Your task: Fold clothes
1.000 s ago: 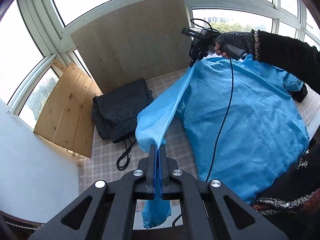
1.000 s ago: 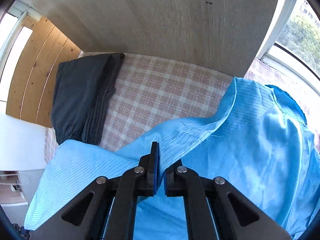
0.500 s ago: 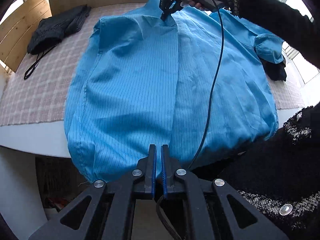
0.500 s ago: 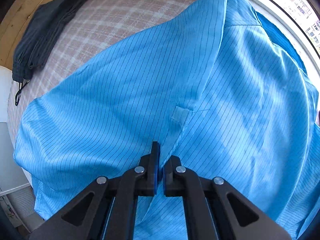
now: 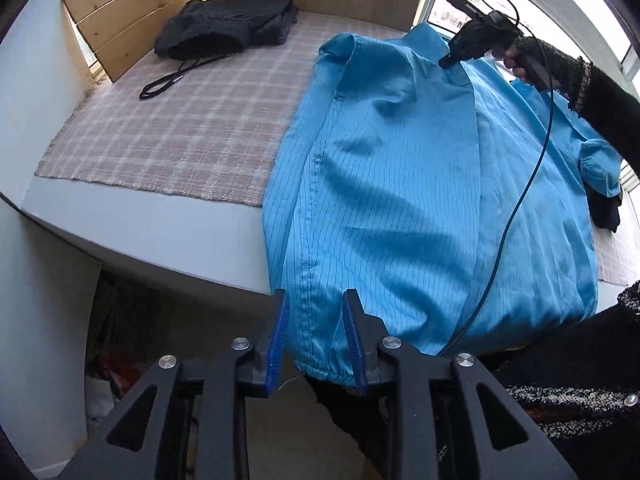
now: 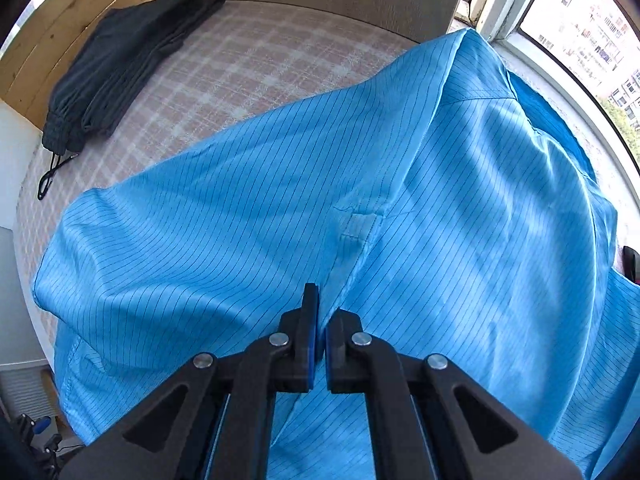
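Checked mat: blue shirt lengthwise, collar far, hem overhanging near edge. Left gripper jaws released; right gripper jaws pinching shirt.

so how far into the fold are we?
Early. Done: the blue shirt lies spread on the plaid mat, one side flap folded over. In hand: the right gripper pinches fabric near the collar; the left gripper is open at the hem. Left: the remaining folds. Folded dark garment sits aside.
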Demonstrator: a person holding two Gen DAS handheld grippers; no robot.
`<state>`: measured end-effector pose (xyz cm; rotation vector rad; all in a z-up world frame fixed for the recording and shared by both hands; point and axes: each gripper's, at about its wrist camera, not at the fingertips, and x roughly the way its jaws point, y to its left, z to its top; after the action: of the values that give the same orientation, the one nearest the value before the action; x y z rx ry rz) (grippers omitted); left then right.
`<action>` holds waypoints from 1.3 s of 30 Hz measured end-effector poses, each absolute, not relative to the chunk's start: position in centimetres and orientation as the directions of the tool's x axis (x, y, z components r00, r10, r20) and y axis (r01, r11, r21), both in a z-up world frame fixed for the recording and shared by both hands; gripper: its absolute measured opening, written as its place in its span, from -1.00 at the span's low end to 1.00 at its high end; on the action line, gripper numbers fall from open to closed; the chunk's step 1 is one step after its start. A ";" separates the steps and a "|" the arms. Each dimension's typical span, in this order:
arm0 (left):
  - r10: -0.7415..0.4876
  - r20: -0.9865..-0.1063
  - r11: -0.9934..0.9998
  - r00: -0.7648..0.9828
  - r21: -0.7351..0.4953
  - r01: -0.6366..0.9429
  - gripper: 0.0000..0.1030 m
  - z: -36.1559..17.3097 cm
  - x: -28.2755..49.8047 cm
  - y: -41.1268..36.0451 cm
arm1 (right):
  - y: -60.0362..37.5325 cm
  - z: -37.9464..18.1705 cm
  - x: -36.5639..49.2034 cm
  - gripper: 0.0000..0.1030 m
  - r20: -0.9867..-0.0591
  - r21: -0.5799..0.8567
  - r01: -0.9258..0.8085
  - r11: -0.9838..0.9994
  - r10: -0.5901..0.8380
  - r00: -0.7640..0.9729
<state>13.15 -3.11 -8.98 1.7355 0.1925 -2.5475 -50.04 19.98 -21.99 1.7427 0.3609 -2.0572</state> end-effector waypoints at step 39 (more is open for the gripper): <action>0.070 -0.928 -0.972 -0.365 -0.145 0.182 -0.59 -9.5 13.1 -6.3 | 24.5 -21.8 -45.8 -0.67 -0.978 0.100 0.544 -0.833 -0.184 -0.101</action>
<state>13.08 -6.28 -9.53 1.7294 0.3451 -2.5167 -45.84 24.48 -21.77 1.6936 0.3942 -1.9810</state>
